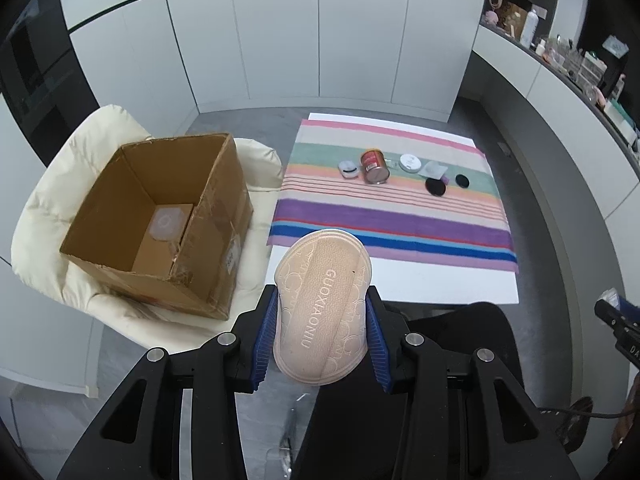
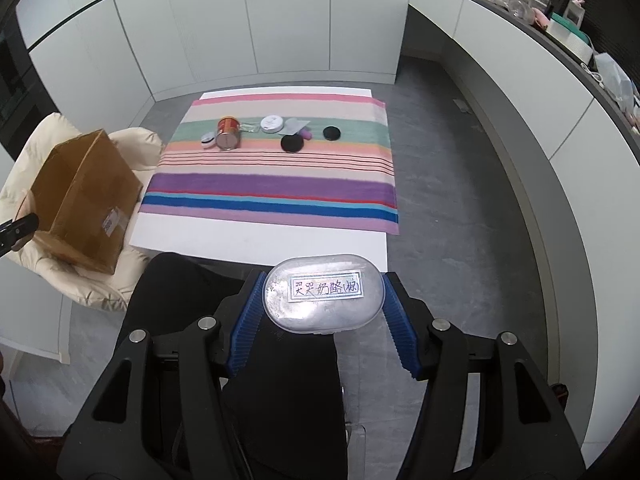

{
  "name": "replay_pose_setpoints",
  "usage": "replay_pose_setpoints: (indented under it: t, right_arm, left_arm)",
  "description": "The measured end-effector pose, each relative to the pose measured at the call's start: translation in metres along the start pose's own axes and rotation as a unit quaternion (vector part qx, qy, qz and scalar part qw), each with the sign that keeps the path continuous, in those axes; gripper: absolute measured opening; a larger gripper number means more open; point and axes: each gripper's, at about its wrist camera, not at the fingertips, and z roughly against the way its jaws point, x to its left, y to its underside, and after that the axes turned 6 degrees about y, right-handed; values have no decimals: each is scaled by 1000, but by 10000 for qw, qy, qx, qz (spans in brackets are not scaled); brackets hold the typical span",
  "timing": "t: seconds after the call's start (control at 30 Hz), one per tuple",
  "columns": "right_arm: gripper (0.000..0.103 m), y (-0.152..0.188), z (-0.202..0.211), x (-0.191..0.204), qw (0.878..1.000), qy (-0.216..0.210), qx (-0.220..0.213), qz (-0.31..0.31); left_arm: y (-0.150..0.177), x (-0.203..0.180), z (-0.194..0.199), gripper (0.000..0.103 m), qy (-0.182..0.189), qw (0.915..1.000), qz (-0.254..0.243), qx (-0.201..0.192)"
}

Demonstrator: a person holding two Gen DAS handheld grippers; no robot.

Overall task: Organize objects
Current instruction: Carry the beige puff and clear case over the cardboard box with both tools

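Plausibly, with the left gripper (image 1: 322,332) clamped on a pink insole (image 1: 323,304) at lower centre and the right gripper (image 2: 323,312) squeezing a labelled oval case (image 2: 323,294), either could slip or miss the cardboard box (image 1: 160,220) at left.

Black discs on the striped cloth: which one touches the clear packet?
The larger black disc, left of the smaller one. Its edge meets the clear packet; the smaller lies alone on the green stripe.
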Motion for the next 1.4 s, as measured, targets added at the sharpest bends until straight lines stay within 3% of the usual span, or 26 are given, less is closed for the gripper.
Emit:
replay_pose_setpoints:
  t: [0.3, 0.67, 1.07, 1.4]
  right_arm:
    - [61, -12, -20, 6, 10000, -13, 55, 79]
    - [61, -32, -27, 54, 9982, -165, -54, 568]
    - [61, -52, -33, 150, 9878, -724, -139, 1373]
    - [61, -50, -23, 242, 9669, -1257, -217, 2209]
  left_arm:
    - [-7, 13, -3, 42, -159, 9998, 138, -40]
    - [-8, 45, -3, 42, -293, 9987, 425, -53]
    - [2, 106, 17, 42, -616, 9933, 957, -185]
    - [25, 169, 33, 42, -946, 9821, 1609, -255]
